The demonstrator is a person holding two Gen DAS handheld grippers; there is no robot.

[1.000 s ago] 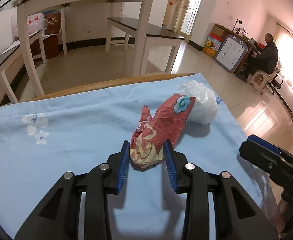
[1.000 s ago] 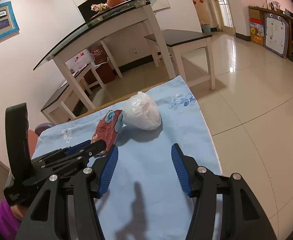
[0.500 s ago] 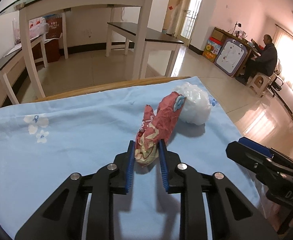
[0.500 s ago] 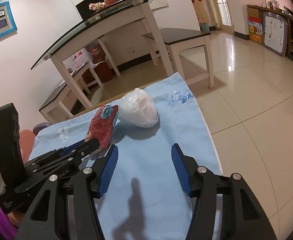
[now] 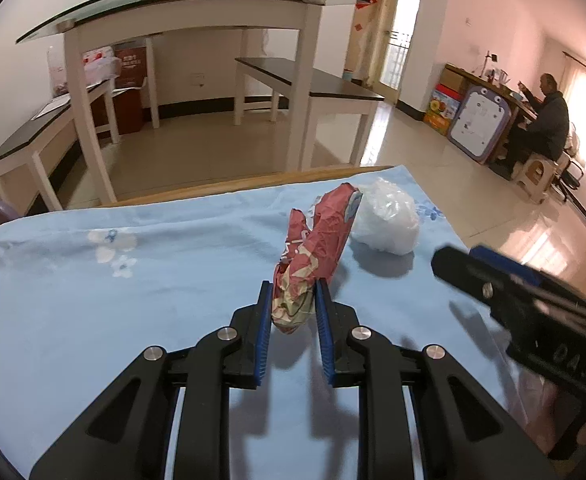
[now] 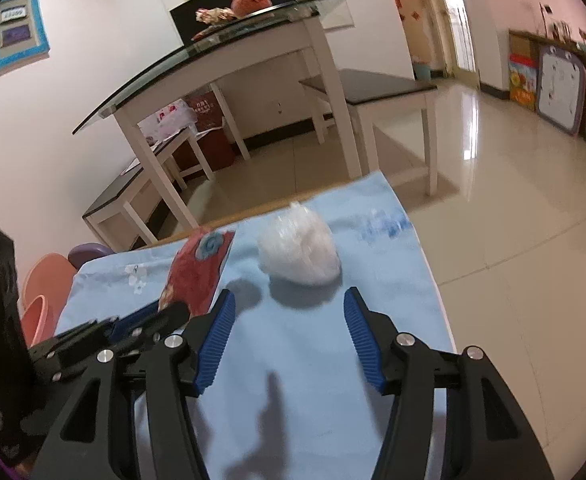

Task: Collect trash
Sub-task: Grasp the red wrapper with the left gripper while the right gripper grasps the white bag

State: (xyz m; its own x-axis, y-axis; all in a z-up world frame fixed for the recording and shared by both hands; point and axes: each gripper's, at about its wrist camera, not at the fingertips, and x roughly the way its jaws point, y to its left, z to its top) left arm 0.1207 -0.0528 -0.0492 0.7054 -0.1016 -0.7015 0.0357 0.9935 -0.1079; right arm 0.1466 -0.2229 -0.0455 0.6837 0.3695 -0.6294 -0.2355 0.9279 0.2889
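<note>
A crumpled red snack wrapper (image 5: 315,250) is pinched at its near end by my left gripper (image 5: 293,294), which is shut on it and holds it above the blue tablecloth (image 5: 133,300). A crumpled white plastic bag (image 5: 387,220) lies on the cloth just right of the wrapper. In the right wrist view the wrapper (image 6: 197,276) shows at left and the bag (image 6: 299,250) lies ahead of my right gripper (image 6: 289,300), which is open and empty, a short way before the bag. The right gripper also shows in the left wrist view (image 5: 533,312).
The tablecloth (image 6: 313,380) ends at the table's right edge over a shiny tiled floor. A glass-topped white table (image 5: 197,8) and dark benches stand beyond. Pink and purple tubs (image 6: 49,280) sit at the left. A person (image 5: 549,120) sits far right.
My left gripper closed on the wrapper's near end and lifted it off the cloth. My right gripper moved forward toward the white bag, still open.
</note>
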